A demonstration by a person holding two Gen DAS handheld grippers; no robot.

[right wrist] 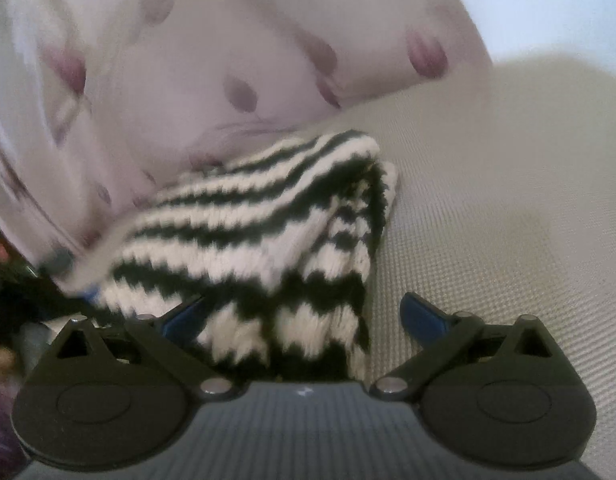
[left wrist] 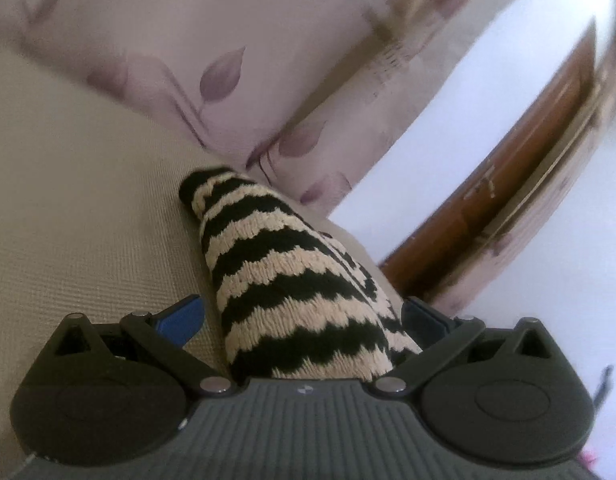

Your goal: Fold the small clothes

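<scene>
Beige mattress (left wrist: pixel 87 200) meets a leaf-print sheet (left wrist: pixel 187 40); on it lies the striped knit (left wrist: pixel 291 280), folded over itself. Left tongs (left wrist: pixel 301 318) gape around its near end; right tongs (right wrist: pixel 303 316) also spread, knit between them, ungripped.

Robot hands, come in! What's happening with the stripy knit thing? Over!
Left tongs open, straddling the striped knit. Right tongs open, knit between them. Flowery pillow right behind it.
</scene>
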